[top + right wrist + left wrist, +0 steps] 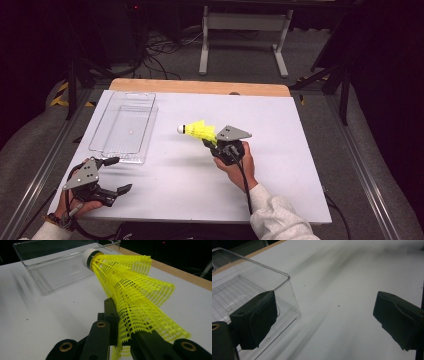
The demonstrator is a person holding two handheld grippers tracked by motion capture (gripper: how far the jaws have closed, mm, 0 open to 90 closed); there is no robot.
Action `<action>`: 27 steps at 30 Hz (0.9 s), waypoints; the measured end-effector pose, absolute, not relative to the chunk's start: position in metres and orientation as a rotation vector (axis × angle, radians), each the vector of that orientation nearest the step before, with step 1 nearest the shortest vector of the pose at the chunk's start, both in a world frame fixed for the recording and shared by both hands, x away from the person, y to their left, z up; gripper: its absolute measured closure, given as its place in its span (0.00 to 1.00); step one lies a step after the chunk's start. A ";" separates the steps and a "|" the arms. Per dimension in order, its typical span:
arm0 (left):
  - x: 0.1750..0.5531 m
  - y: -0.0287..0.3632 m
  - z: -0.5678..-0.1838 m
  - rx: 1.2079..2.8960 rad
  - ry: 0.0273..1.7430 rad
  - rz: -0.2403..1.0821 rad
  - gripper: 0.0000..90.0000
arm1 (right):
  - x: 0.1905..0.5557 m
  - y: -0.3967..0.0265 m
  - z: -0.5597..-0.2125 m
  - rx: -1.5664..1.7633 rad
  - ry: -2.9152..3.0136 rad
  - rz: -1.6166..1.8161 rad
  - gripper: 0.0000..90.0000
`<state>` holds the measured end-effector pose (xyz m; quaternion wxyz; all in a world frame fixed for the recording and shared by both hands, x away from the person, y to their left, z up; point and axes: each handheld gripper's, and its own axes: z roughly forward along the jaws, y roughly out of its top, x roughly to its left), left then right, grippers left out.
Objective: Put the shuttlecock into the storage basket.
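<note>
A yellow plastic shuttlecock (pixel 196 131) with a white cork tip hangs above the middle of the white table, tip pointing left toward the tray. My right gripper (pixel 210 141) is shut on its mesh skirt (pixel 135 302), which is squashed flat between the jaws. A clear plastic tray (pixel 124 127) lies at the back left, with nothing in it. At the front left corner my left gripper (pixel 116 175) rests open on the table, jaws wide apart and nothing between them. In the left gripper view one of its pads (pixel 255 317) stands just in front of the tray's near corner (pixel 287 280).
The white table top (pixel 280 150) has a wooden strip (pixel 200 86) along its far edge. Behind it stand a white frame (pixel 245 30) and loose cables on the floor. Dark metal rails run along both sides.
</note>
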<state>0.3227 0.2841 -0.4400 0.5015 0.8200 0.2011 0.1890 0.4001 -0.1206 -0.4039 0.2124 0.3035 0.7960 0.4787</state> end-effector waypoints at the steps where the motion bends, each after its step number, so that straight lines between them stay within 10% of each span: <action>1: 0.323 0.284 -0.440 1.986 0.488 0.454 0.07 | 0.401 -0.120 -0.404 0.838 2.213 1.326 0.98; 27: 0.323 0.283 -0.439 1.994 0.477 0.463 0.07 | 0.401 -0.106 -0.402 0.819 2.210 1.358 0.98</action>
